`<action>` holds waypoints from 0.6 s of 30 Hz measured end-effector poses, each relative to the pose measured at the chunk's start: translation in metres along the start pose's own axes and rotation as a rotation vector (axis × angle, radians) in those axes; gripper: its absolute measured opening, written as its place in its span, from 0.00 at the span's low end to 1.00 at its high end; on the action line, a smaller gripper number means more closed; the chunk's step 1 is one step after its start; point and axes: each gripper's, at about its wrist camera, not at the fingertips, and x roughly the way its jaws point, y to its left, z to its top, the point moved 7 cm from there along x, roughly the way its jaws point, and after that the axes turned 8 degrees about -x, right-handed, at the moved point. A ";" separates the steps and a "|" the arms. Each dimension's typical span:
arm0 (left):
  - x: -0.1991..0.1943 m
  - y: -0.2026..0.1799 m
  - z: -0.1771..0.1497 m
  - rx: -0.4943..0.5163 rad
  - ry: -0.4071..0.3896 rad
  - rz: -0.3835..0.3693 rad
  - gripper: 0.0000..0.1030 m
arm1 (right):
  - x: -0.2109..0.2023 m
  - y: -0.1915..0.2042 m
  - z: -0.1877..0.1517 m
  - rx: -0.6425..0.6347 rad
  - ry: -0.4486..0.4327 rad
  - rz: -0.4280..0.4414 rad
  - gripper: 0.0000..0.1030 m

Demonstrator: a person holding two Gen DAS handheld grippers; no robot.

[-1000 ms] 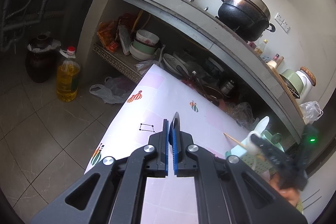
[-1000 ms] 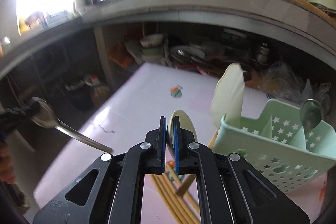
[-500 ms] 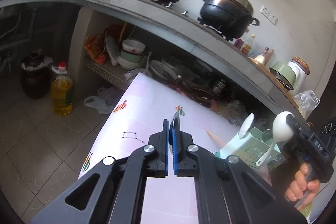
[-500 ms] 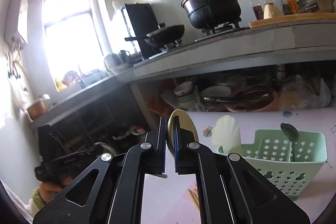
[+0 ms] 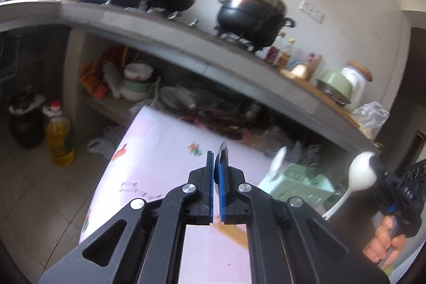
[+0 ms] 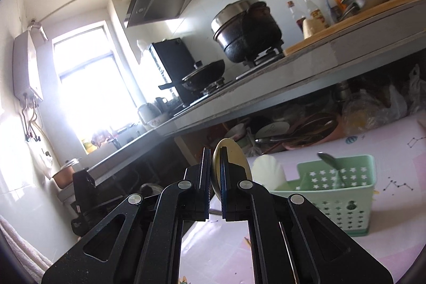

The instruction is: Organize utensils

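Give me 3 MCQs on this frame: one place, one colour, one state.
1. Where does the green caddy stand?
A. on the pink table
B. on the stove
C. on the floor

2. What colour is the spoon held by the right gripper?
A. red
B. white
C. black

3. What state is the left gripper in?
A. wide open
B. shut on a metal spoon
C. out of view

Answers:
1 A, the caddy's base rests on the pink table.
2 B, its bowl and handle show white in the left view.
3 B, the fingers pinch the metal spoon edge-on.
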 end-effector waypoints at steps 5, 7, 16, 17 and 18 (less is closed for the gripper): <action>-0.008 -0.050 0.027 0.083 -0.068 -0.104 0.02 | -0.024 -0.009 0.000 0.014 -0.034 -0.038 0.04; -0.007 -0.073 0.035 0.130 -0.088 -0.135 0.02 | -0.029 -0.012 -0.001 0.017 -0.046 -0.051 0.04; 0.051 -0.140 0.027 0.366 -0.011 -0.077 0.02 | -0.043 -0.030 -0.007 0.041 -0.065 -0.085 0.04; 0.057 -0.142 0.023 0.388 -0.004 -0.064 0.02 | -0.045 -0.032 -0.007 0.046 -0.068 -0.086 0.04; 0.064 -0.146 0.019 0.417 0.001 -0.051 0.02 | -0.047 -0.034 -0.008 0.051 -0.073 -0.087 0.04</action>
